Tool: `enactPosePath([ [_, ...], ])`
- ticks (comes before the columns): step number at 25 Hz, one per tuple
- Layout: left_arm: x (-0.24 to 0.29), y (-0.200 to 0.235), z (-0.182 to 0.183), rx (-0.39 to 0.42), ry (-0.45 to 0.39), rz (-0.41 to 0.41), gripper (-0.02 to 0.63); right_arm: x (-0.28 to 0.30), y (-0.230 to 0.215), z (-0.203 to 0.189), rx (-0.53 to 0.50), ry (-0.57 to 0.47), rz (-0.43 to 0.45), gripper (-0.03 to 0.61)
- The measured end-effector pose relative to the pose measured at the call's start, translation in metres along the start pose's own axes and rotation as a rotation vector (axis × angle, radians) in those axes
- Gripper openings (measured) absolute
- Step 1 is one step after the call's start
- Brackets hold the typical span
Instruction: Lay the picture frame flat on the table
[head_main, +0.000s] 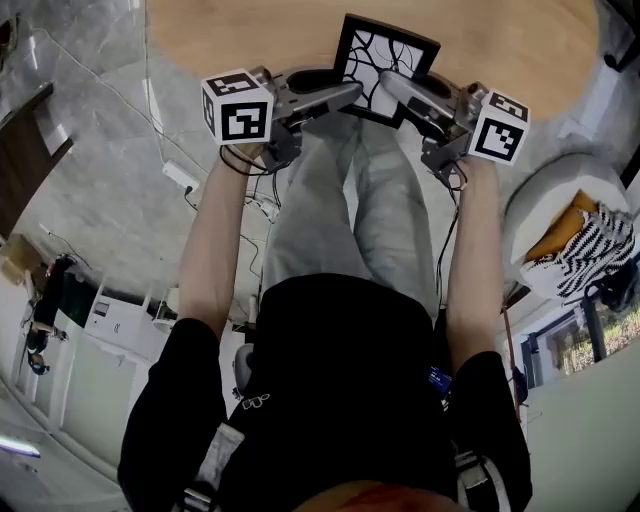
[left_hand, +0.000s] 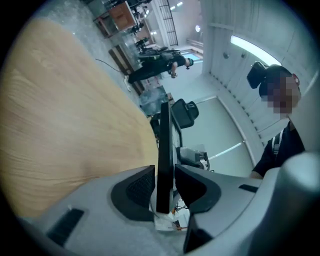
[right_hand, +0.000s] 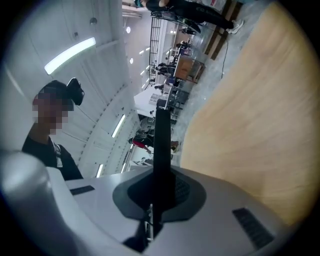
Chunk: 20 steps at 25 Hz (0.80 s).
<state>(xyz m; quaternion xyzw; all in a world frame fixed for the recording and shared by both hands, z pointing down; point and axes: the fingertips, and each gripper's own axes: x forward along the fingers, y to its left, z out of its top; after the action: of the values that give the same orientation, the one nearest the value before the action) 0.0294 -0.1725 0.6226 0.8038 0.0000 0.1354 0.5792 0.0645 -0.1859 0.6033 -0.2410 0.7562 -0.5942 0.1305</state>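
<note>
Noted at near rim of round wooden table (head_main: 250, 35): black picture frame (head_main: 385, 68), white sheet with black line pattern, caught between both tongs. Face turned up toward the head view, sitting askew to the table rim. Seen edge-on as a dark bar in the left gripper view (left_hand: 163, 150) and the right gripper view (right_hand: 161, 140), with pale wood off to one side in each.

Left gripper (head_main: 345, 97): released. Pads standing off either side of the frame's edge, a thin gap on each side, no pressing.

Right gripper (head_main: 398, 92): clenched on the frame's opposite edge, pads tight against the black moulding.

Progress, as a judgement: late in the task. Frame low by the tabletop and let go on one side. Unable to tell whether lying fully on the wood or propped at a slant off the right grip; near edge at or just past the table rim.

Left to do, probably: settle flat if not yet down, unclench right, pull both tongs clear without dragging the frame off the rim.
</note>
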Motion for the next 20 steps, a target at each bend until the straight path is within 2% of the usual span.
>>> enactPosePath([
  [3,-0.024,0.032,-0.016,-0.015,-0.057,0.145,0.116,-0.005,-0.028,0.005,-0.005,-0.038,-0.101,0.017],
  [5,-0.03,0.054,-0.024,-0.04,-0.089,0.207,0.101,-0.004,-0.063,0.008,-0.012,-0.02,-0.189,0.017],
  [8,-0.028,0.067,-0.028,-0.083,-0.129,0.212,0.058,0.002,-0.112,0.014,-0.002,0.037,-0.326,0.017],
  [11,-0.026,0.065,-0.032,-0.108,-0.147,0.21,0.04,0.012,-0.136,0.017,-0.013,0.081,-0.419,0.017],
  [16,-0.017,0.062,-0.038,-0.114,-0.141,0.214,0.029,0.018,-0.157,0.019,-0.041,0.112,-0.5,0.017],
  [20,-0.013,0.058,-0.03,-0.113,-0.189,0.195,0.017,0.013,-0.17,0.021,-0.073,0.122,-0.563,0.02],
])
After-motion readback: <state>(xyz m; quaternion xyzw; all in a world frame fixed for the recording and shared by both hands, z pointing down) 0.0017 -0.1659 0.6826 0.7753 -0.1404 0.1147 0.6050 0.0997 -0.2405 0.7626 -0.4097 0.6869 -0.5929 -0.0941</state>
